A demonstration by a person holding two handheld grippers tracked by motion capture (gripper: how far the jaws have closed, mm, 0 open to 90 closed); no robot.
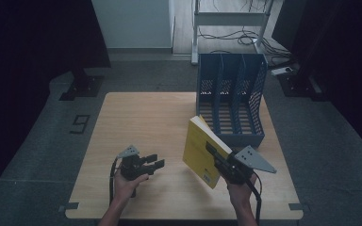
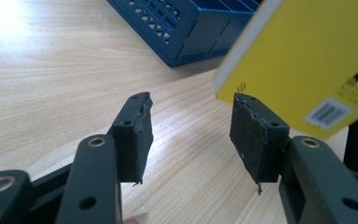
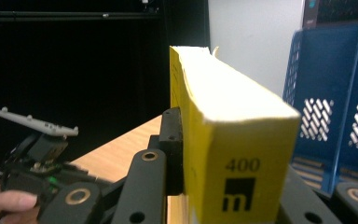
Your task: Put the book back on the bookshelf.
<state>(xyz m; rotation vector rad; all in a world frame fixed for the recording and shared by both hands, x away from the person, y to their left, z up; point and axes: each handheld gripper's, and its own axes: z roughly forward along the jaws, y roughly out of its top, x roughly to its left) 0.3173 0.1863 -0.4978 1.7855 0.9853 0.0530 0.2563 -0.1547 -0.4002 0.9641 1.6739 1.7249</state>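
Clamped in the right gripper (image 1: pixel 215 155), a thick yellow paperback book (image 1: pixel 201 149) hangs tilted above the pale wooden table (image 1: pixel 136 117), just in front of the blue plastic 3-slot file rack (image 1: pixel 231 101) standing at the table's far right side. Its jaws press on both covers, the spine facing the right gripper view. Well apart to the left, the left gripper (image 1: pixel 154 160) hovers over bare wood, its 2 jaws spread and gripping nothing, pointed toward the book.

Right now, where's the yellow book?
High view, right of centre: the book is held off the table, tilted, in the right gripper, just in front of the blue rack.
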